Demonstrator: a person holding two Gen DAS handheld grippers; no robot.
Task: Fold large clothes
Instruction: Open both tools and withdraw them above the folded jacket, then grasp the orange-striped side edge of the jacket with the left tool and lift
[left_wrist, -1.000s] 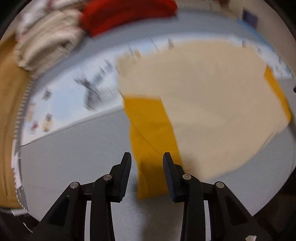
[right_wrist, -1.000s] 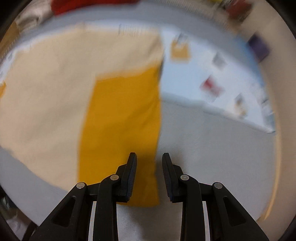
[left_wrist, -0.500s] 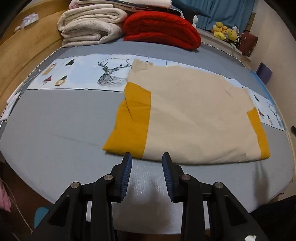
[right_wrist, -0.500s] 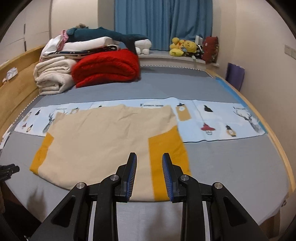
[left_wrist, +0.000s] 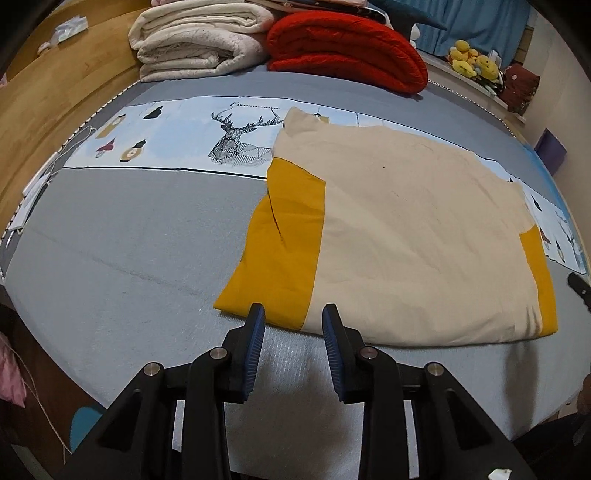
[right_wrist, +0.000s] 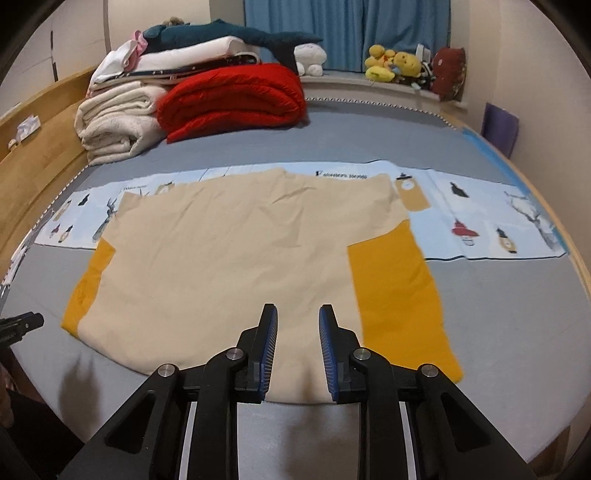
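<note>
Near the bed's (left_wrist: 110, 266) front edge, the folded cream-and-mustard garment (left_wrist: 413, 236) is lying flat; both the left gripper (left_wrist: 293, 345) and right gripper (right_wrist: 297, 347), seemingly just above its hem, are gaping empty, the right's jaws having just been narrowing.

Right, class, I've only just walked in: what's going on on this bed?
A person holds a two-finger gripper in each hand over a cream garment with mustard-yellow sleeves, spread flat on the grey bed. The left gripper hovers by the yellow sleeve at the near hem; the right gripper hangs over the hem near the other sleeve, its jaws having just been closing with nothing between them. Both are open and empty.
</note>
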